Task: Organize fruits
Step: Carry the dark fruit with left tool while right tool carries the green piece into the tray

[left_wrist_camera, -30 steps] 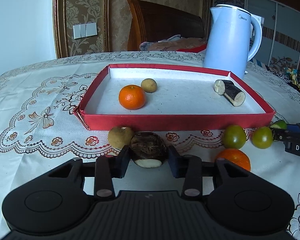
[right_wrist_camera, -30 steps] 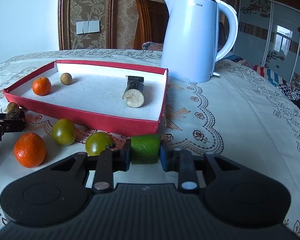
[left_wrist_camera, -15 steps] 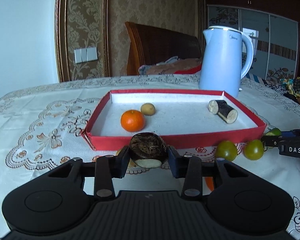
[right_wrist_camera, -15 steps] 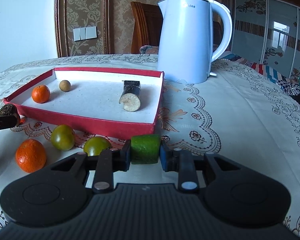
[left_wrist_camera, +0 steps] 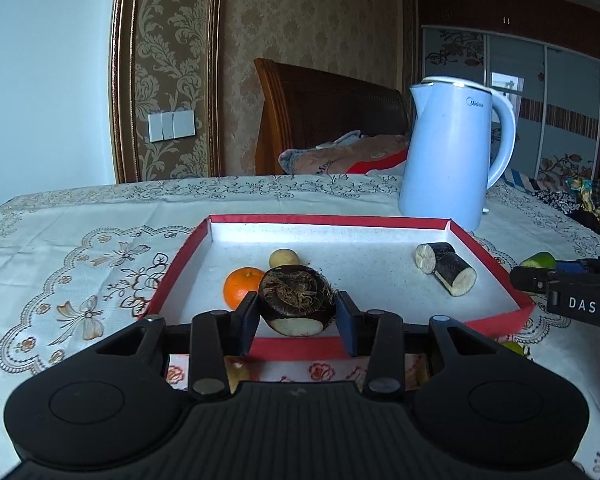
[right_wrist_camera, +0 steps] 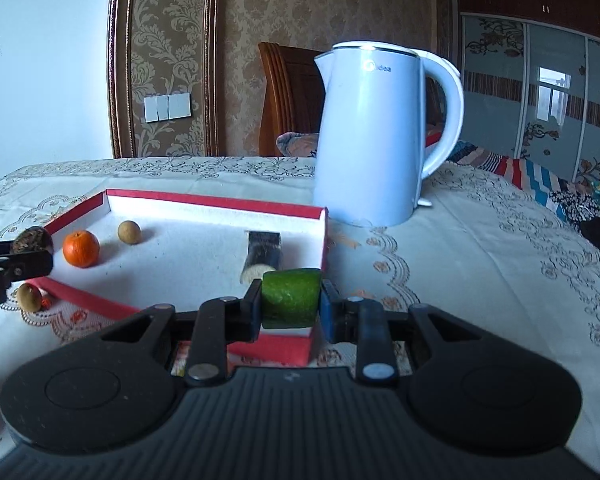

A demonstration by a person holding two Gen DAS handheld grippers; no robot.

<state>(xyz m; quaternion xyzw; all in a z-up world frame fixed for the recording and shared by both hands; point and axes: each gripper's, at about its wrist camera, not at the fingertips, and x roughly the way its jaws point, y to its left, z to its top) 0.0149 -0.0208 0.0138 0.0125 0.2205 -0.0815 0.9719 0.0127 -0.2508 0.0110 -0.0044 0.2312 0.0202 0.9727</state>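
My left gripper point(left_wrist_camera: 297, 314) is shut on a dark brown taro piece point(left_wrist_camera: 296, 298), held above the near edge of the red tray point(left_wrist_camera: 292, 349). My right gripper point(right_wrist_camera: 290, 308) is shut on a green cucumber piece point(right_wrist_camera: 291, 298), held above the tray's near right corner point(right_wrist_camera: 284, 350). Inside the tray lie an orange point(left_wrist_camera: 240, 286), a small tan round fruit point(left_wrist_camera: 284, 258) and two dark cut stalk pieces point(left_wrist_camera: 446, 266). The right gripper also shows in the left wrist view point(left_wrist_camera: 560, 282); the left gripper shows in the right wrist view point(right_wrist_camera: 16, 260).
A pale blue electric kettle point(left_wrist_camera: 452, 152) stands behind the tray's far right corner. A brown round fruit point(right_wrist_camera: 29, 297) lies on the lace tablecloth in front of the tray. A green fruit point(left_wrist_camera: 514, 347) peeks by the tray's right side. A wooden chair stands behind the table.
Both grippers have lifted their pieces off the tablecloth and moved forward over the tray's near edge. The loose fruits on the cloth have dropped mostly out of sight below.
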